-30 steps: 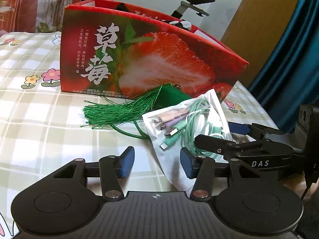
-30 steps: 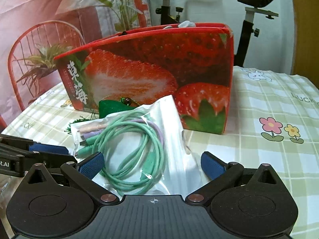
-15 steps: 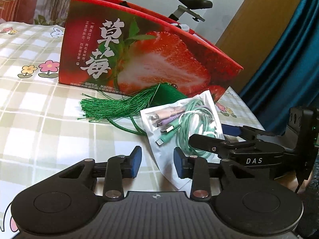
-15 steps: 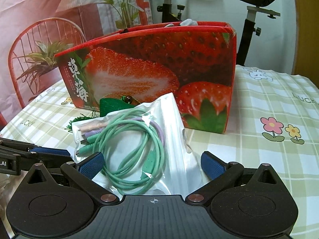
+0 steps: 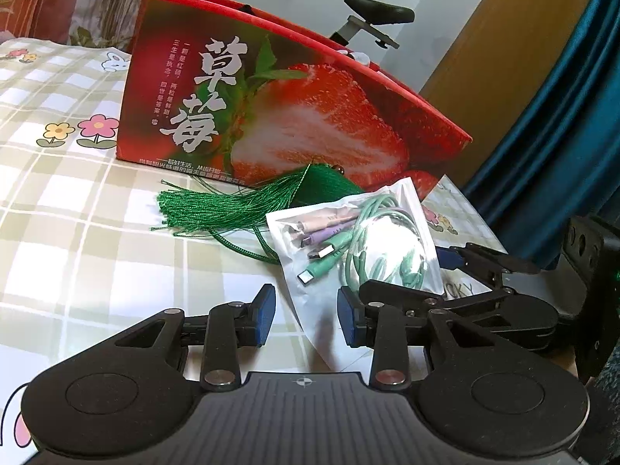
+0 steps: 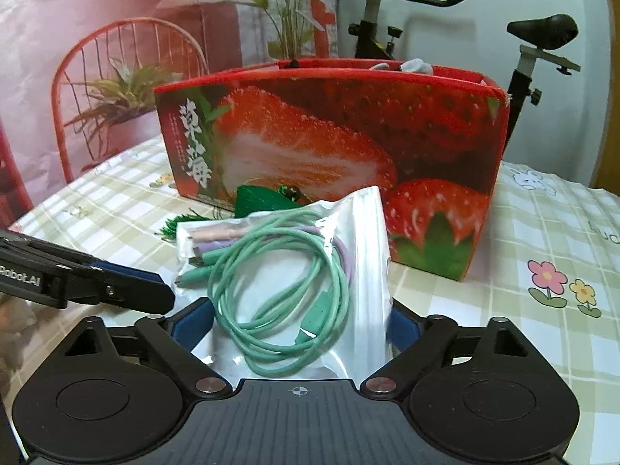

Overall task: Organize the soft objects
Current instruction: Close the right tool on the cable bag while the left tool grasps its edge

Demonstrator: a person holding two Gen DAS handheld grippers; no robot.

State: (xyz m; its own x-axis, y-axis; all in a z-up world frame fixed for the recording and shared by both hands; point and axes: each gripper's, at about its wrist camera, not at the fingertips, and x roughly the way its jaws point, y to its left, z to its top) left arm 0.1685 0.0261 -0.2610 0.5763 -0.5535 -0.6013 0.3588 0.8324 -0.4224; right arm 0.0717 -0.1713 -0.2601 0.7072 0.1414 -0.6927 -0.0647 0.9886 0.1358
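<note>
On the checked worktop (image 6: pixel 542 209), just in front of the strawberry box (image 6: pixel 329 147), a clear bag of cables (image 6: pixel 294 271) lies partly over a green tassel (image 5: pixel 217 205), and it is flanked by both grippers.

Several slips can be foreseen. The bag is glossy and limp, so it could be squeezed out sideways or buckled upward if the pads meet it only at its edges; the coiled cables inside could also shift and leave only thin film between the pads. Because the tassel's cord runs under the bag's far edge, it could be dragged along when the bag is lifted. The two grippers are close together, and a knock between their fingers is possible.

The right gripper (image 6: pixel 298 325) is seen wide apart with the bag's near end between its blue pads; its jaws have just been closing, and the right pad appears to be at the bag's edge, but a firm grip is not shown. The left gripper (image 5: pixel 306 321) is set narrow, its jaws having just been closing too; only the bag's near corner lies in the gap, nothing being clamped.
</note>
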